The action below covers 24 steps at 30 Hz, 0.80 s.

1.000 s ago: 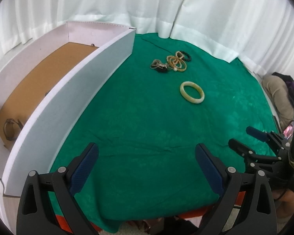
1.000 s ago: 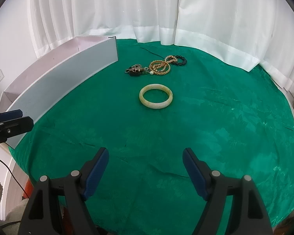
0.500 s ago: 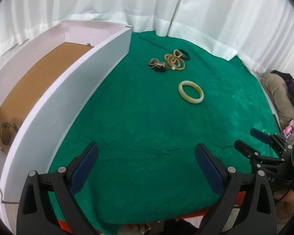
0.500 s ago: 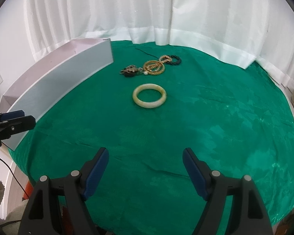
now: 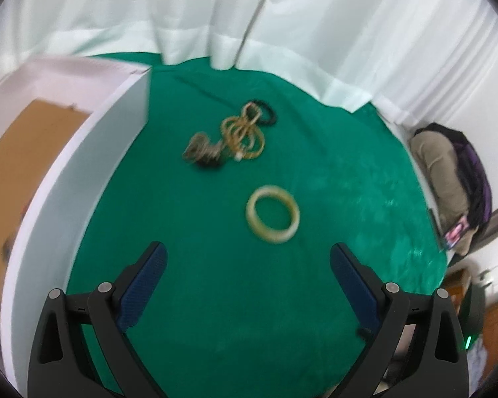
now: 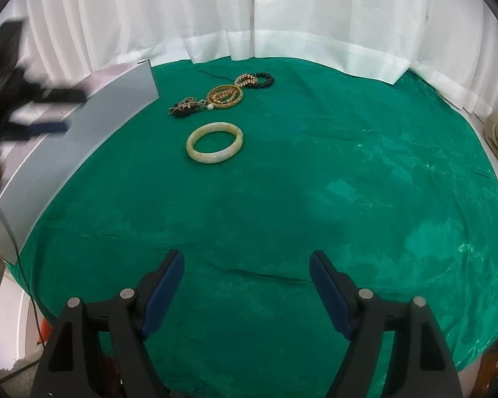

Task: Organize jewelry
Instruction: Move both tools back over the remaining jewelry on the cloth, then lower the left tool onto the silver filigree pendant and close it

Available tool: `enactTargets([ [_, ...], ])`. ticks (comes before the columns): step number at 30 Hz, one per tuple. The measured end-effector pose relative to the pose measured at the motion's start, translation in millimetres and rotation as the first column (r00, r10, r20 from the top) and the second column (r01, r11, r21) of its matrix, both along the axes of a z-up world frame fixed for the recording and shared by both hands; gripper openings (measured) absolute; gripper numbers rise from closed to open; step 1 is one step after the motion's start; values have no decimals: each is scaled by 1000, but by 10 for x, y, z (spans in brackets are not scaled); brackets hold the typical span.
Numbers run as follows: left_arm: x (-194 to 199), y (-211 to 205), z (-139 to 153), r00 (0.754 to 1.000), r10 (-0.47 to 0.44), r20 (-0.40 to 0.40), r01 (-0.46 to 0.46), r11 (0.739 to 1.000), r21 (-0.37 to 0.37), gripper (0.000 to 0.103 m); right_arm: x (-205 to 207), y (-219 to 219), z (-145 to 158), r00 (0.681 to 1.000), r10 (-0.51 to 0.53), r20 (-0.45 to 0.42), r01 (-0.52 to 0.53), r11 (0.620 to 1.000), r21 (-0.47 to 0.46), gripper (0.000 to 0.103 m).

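Observation:
A pale jade bangle point(image 5: 273, 214) point(image 6: 214, 142) lies flat on the green cloth point(image 5: 232, 298). Beyond it lies a cluster: gold beaded bracelets point(image 5: 244, 136) point(image 6: 224, 96), a black bead bracelet point(image 5: 267, 112) point(image 6: 265, 79) and a dark tangled piece point(image 5: 202, 152) point(image 6: 186, 107). A white box point(image 5: 83, 172) point(image 6: 83, 132) with a brown floor stands at the left. My left gripper point(image 5: 248, 267) is open and empty, just short of the bangle; it also shows blurred at the left edge of the right wrist view point(image 6: 33, 112). My right gripper point(image 6: 246, 275) is open and empty, well short of the bangle.
White curtains point(image 6: 249, 16) hang along the table's back and sides. A seated person with a dark bag point(image 5: 455, 179) is at the right, beyond the table edge. The cloth's near edge point(image 6: 33, 282) drops off at the lower left.
My left gripper has moved forward and to the right toward the bangle, which now lies close ahead of its fingers. The right gripper has barely shifted. Both stay open.

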State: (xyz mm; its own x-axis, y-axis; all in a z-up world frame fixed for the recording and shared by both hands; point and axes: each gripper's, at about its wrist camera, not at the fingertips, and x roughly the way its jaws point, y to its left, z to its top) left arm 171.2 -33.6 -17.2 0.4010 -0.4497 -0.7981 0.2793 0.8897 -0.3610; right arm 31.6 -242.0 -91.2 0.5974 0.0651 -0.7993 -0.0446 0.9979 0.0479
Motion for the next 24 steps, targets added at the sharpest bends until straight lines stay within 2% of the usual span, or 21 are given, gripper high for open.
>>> enactTargets([
  [4, 750, -235, -230, 998, -22, -63, 24, 999, 32, 97, -6, -89, 2, 1000, -17, 1, 17, 1000, 11, 79],
  [6, 1023, -313, -371, 995, -13, -99, 18, 999, 51, 90, -15, -148, 1, 1000, -30, -1, 30, 999, 14, 79],
  [8, 1287, -424, -533, 989, -30, -146, 40, 997, 67, 76, -36, -211, 0, 999, -44, -5, 45, 999, 18, 79],
  [9, 1368, -472, -599, 987, -34, -155, 48, 995, 89, 74, -44, -244, -4, 999, -51, -7, 52, 998, 19, 79],
  [11, 1499, -560, -749, 985, -37, -167, 61, 988, 144, 66, -64, -309, -15, 998, -67, -14, 67, 998, 21, 79],
  [14, 1597, -600, -893, 980, -34, -195, 69, 982, 174, 56, -85, -413, -36, 995, -93, -24, 93, 995, 24, 79],
  [18, 1674, -585, -990, 981, -16, -195, 57, 977, 207, 56, -74, -562, -91, 989, -137, -46, 139, 990, 32, 79],
  [22, 1733, -552, -1022, 982, -10, -191, 48, 980, 195, 56, -47, -608, -90, 987, -152, -48, 154, 987, 42, 79],
  [24, 1732, -568, -1022, 983, -20, -181, 58, 977, 206, 48, -42, -605, -84, 988, -150, -45, 152, 987, 43, 79],
])
